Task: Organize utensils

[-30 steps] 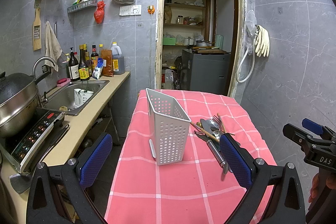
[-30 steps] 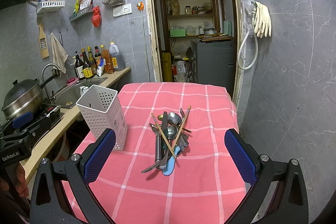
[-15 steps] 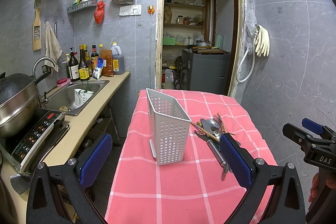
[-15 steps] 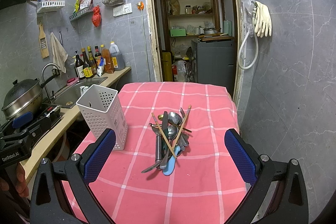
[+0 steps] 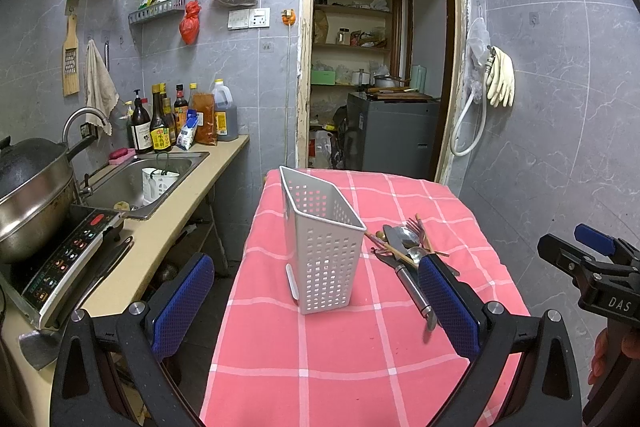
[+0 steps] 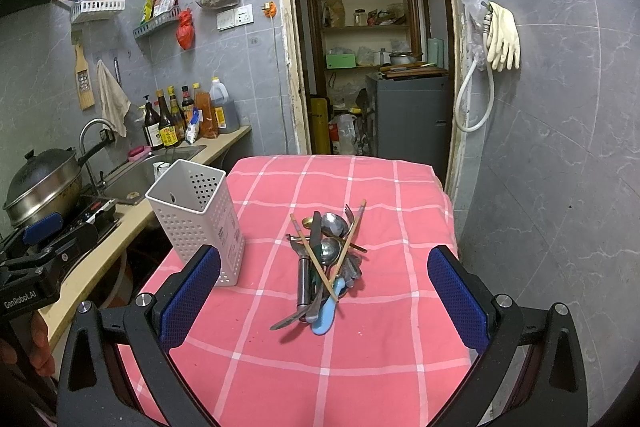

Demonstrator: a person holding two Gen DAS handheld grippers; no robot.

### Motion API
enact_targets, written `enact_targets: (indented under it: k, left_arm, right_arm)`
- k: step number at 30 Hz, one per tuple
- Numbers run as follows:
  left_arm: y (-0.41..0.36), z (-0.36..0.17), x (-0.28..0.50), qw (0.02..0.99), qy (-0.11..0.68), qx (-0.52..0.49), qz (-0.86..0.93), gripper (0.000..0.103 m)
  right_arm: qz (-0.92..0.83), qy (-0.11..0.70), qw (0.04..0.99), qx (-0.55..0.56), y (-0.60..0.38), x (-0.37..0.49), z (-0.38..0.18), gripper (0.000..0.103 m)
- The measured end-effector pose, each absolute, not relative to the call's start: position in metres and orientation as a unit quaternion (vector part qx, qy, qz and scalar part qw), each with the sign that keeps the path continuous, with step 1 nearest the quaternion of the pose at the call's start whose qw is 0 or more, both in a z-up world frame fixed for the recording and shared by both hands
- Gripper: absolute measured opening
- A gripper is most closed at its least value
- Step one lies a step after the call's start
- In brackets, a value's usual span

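Utensils heaped, holder empty

Right claw [image 6: 320, 303] (spread, as is the left claw [image 5: 316, 303]) faces the utensil pile [image 6: 326, 263] lengthwise; holder [image 6: 198, 219] stands left on the bench [image 6: 400, 187].

table [image 6: 360, 355] – pink checked cloth | white caddy [image 6: 196, 219] upright | utensil pile [image 6: 326, 263]

Holder [image 6: 196, 219] flanks utensil pile [image 6: 326, 263] (gap seemingly clear)

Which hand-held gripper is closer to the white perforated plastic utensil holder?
Left. The left hand-held gripper faces the white perforated plastic utensil holder head-on, open just short of it. The right hand-held gripper is open toward the utensil pile; the holder stands off its left finger.
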State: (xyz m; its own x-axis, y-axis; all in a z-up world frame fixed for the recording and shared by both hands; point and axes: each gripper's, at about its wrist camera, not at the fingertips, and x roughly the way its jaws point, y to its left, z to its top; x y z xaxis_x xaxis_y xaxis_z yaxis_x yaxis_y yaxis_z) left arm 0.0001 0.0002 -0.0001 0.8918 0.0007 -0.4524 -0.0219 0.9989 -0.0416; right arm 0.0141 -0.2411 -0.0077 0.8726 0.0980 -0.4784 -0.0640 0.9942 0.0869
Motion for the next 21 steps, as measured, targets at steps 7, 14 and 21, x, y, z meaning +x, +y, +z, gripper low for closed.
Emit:
enact_targets:
  k: [7, 14, 21]
  left_arm:
    - [0.002, -0.001, 0.000, 0.971, 0.237, -0.027, 0.008, 0.103]
    - [0.012, 0.002, 0.009, 0.969, 0.243, -0.031, -0.016, 0.103]
    - [0.017, 0.020, 0.034, 0.963, 0.251, -0.039, -0.084, 0.103]
  right_arm:
    - [0.041, 0.252, 0.966, 0.033, -0.239, 0.015, -0.011, 0.102]
    - [0.027, 0.264, 0.963, 0.044, -0.234, 0.019, -0.018, 0.102]
    - [0.015, 0.264, 0.963, 0.056, -0.238, 0.026, -0.008, 0.102]
